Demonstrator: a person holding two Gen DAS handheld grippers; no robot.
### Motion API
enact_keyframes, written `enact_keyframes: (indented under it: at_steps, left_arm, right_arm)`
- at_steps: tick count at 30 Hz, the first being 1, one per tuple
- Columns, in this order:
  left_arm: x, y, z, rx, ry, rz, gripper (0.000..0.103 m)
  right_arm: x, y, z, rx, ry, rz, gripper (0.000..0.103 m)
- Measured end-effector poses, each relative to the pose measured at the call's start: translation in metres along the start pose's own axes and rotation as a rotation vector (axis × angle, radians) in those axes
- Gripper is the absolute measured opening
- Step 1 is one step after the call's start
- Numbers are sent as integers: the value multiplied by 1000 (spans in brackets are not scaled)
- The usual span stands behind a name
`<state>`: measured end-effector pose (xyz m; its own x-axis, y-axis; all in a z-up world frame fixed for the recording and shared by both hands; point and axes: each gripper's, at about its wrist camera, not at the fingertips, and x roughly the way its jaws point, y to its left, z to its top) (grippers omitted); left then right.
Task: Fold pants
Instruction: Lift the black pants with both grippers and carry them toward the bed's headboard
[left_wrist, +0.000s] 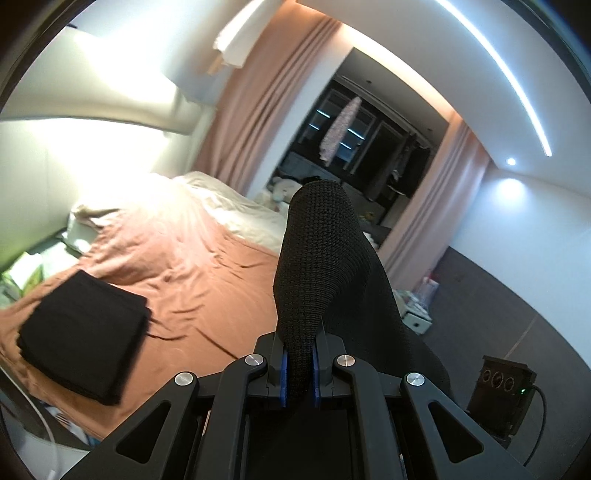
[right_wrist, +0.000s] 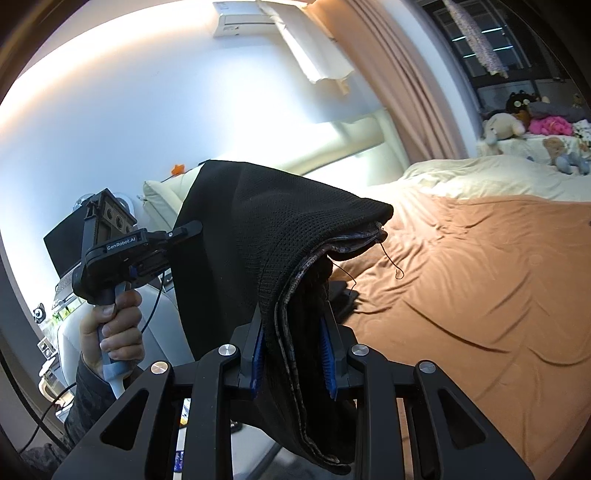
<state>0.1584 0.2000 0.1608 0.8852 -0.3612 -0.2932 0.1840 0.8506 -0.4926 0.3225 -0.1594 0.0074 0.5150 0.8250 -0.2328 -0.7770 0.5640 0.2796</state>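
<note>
Black knit pants (left_wrist: 321, 258) hang in the air, held by both grippers beside the bed. My left gripper (left_wrist: 298, 365) is shut on a bunched edge of the pants, which rise in front of its camera. My right gripper (right_wrist: 295, 354) is shut on a thick fold of the same pants (right_wrist: 273, 236), with a grey inner seam and a loose thread showing. The left gripper also shows in the right wrist view (right_wrist: 184, 229), held in a hand, pinching the far edge of the cloth. The right gripper's body (left_wrist: 502, 391) shows low right in the left wrist view.
A bed with an orange sheet (left_wrist: 192, 280) lies ahead, also in the right wrist view (right_wrist: 480, 288). A folded black garment (left_wrist: 85, 332) lies on it at the left. Cream duvet (left_wrist: 229, 206), plush toys (right_wrist: 517, 125), curtains (left_wrist: 258, 110) and a dark window stand beyond.
</note>
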Motion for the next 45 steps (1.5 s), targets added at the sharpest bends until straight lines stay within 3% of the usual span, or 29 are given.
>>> enact_keyframes:
  at_steps: [13, 23, 36, 45]
  left_arm:
    - [-33, 98, 32, 11, -74, 111, 9]
    - [-44, 177, 52, -40, -105, 209, 9]
    - [-30, 266, 50, -125, -80, 321, 9]
    - [10, 313, 57, -166, -39, 389, 9]
  right_arm:
    - [99, 11, 6, -73, 35, 78, 23]
    - [157, 24, 2, -105, 95, 124, 23]
    - [236, 18, -11, -72, 211, 153, 23]
    - [277, 11, -13, -32, 271, 151, 23]
